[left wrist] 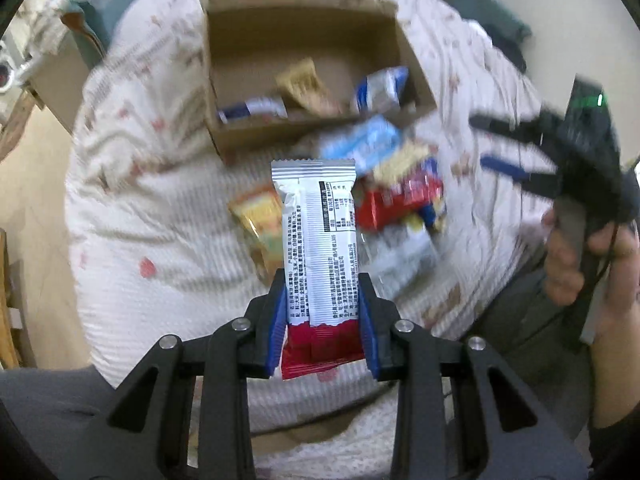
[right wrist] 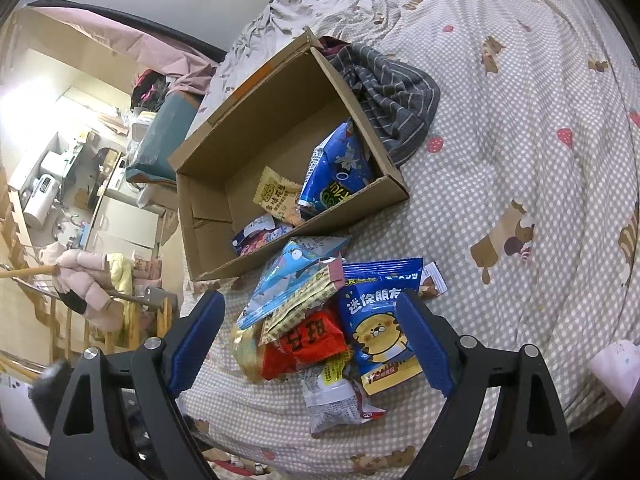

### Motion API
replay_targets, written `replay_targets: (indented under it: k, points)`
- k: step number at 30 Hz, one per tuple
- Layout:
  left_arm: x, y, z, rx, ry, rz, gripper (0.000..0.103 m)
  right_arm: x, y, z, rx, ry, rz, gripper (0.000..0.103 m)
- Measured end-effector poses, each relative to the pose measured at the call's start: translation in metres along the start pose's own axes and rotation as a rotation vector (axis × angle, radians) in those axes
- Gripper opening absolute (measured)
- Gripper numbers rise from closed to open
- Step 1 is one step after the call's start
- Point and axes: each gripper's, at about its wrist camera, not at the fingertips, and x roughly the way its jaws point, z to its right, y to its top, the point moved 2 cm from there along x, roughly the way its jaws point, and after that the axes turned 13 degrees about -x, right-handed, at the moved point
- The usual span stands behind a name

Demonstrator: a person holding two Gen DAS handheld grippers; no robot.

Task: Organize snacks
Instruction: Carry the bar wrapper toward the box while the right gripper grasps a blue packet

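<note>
Left wrist view: my left gripper (left wrist: pixel 323 308) pinches a silver-white snack bar (left wrist: pixel 318 240) with a red lower end, black print on its back – frame centre, long axis vertical, crimped end pointing up toward the cardboard box (left wrist: pixel 240 136) above. My right gripper (left wrist: pixel 500 144) shows at right edge, fingers apart.

Right wrist view: right gripper (right wrist: pixel 312 332) spread wide, nothing between the pads – over the snack pile (right wrist: pixel 320 328) at lower centre. Box (right wrist: pixel 360 196) mid-frame holds a blue bag (right wrist: pixel 340 168) and a yellow packet (right wrist: pixel 276 196).
</note>
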Motion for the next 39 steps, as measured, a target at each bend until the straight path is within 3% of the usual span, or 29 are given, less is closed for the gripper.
replay_targets:
  k: [6, 11, 14, 20, 25, 26, 28, 29, 30, 39]
  points:
    - [-0.004, 0.043, -0.02, -0.054, 0.047, 0.097, 0.028, -0.002, 0.001, 0.006, 0.038, 0.029, 0.013, 0.09]
    - [0.017, 0.058, -0.039, -0.108, 0.042, 0.091, 0.028, 0.008, 0.003, 0.003, 0.046, 0.097, -0.011, 0.088]
    - [0.026, 0.063, -0.045, -0.125, 0.045, 0.099, 0.028, 0.02, 0.004, 0.0, 0.058, 0.125, -0.044, 0.081]
    - [0.047, 0.067, -0.06, -0.184, 0.021, 0.094, 0.028, 0.054, 0.005, -0.003, 0.059, 0.086, -0.121, 0.063]
    - [0.048, 0.068, -0.068, -0.212, -0.001, 0.087, 0.028, 0.076, 0.002, -0.006, 0.028, 0.026, -0.177, 0.062]
    - [0.048, 0.067, -0.069, -0.217, -0.005, 0.086, 0.028, 0.079, 0.001, -0.006, 0.029, 0.023, -0.182, 0.059]
    - [0.05, 0.067, -0.069, -0.225, -0.012, 0.078, 0.028, 0.08, 0.002, -0.007, 0.011, 0.012, -0.183, 0.045]
    - [0.05, 0.066, -0.069, -0.226, -0.015, 0.073, 0.028, 0.08, 0.002, -0.007, 0.0, 0.001, -0.182, 0.031]
    - [0.051, 0.066, -0.069, -0.226, -0.019, 0.071, 0.028, 0.08, 0.003, -0.007, -0.003, -0.005, -0.179, 0.028]
    - [0.049, 0.064, -0.063, -0.208, -0.006, 0.087, 0.028, 0.045, 0.002, -0.003, 0.004, 0.043, -0.081, 0.015]
